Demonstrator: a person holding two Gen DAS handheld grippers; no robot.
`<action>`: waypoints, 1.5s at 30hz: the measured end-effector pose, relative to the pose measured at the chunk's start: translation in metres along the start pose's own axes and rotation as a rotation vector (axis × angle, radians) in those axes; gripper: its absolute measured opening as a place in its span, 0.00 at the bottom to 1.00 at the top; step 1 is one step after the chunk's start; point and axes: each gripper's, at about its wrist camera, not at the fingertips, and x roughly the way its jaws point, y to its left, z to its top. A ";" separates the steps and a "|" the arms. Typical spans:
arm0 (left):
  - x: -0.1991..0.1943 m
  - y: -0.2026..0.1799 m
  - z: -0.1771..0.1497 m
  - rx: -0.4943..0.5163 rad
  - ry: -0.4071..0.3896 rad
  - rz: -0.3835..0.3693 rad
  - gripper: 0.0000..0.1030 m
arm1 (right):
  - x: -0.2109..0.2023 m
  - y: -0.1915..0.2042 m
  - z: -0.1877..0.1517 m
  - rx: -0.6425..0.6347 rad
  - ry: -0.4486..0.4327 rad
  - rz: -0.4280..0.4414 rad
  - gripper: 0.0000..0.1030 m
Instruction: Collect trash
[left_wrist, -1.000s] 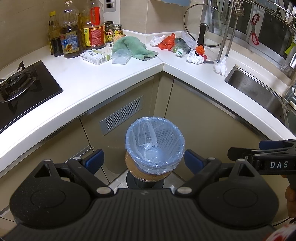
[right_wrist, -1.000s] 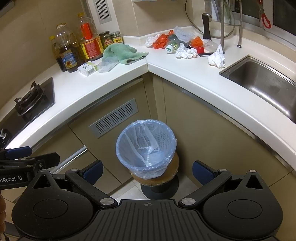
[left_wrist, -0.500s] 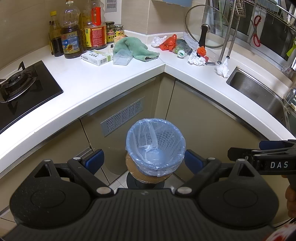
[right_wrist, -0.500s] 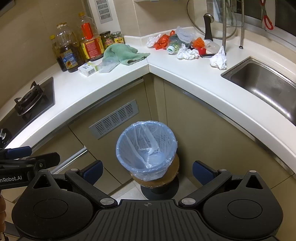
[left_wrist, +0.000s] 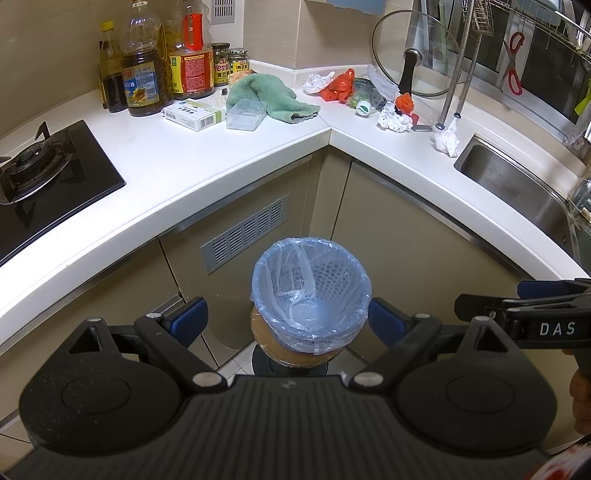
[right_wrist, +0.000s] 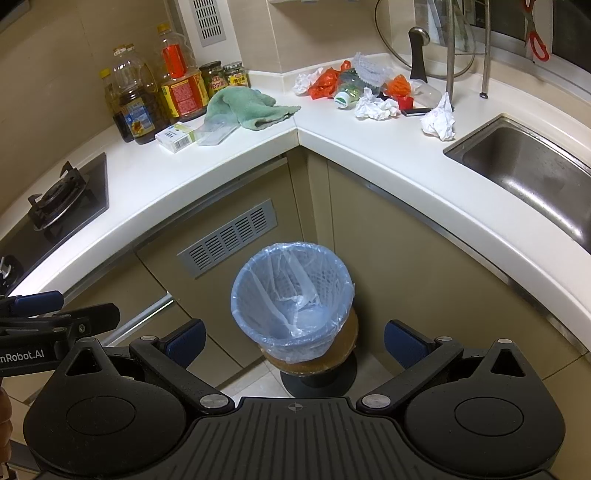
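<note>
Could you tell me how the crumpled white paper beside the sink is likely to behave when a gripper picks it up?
The crumpled white paper looks like loosely wadded tissue, so it is probably very light and will squash between the fingers. Its creased, matte surface suggests little slipping. It stands in an irregular peak near the sink, so a nudge would likely topple it, not roll it.

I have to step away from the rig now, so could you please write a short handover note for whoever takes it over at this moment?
Left gripper: open, holding nothing.
Right gripper: open, holding nothing.
Both hover above the blue-lined trash bin, which stands on a round stool in front of the corner cabinets; nothing but the liner shows inside it.
Trash lies on the counter in the back corner: crumpled white paper, red plastic bag, plastic bottle, and another paper wad beside the sink.
Done: nothing collected yet.
Left: pick up each piece and drop it in the bin.
</note>
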 end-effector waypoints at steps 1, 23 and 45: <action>0.000 0.000 0.000 0.000 0.001 0.000 0.90 | 0.000 0.000 0.000 0.000 0.000 0.000 1.00; 0.011 0.010 0.011 -0.010 0.007 0.003 0.90 | 0.015 -0.003 0.012 -0.007 0.006 0.004 1.00; 0.031 -0.005 0.021 -0.029 0.020 0.042 0.90 | 0.034 -0.022 0.030 -0.029 0.023 0.036 1.00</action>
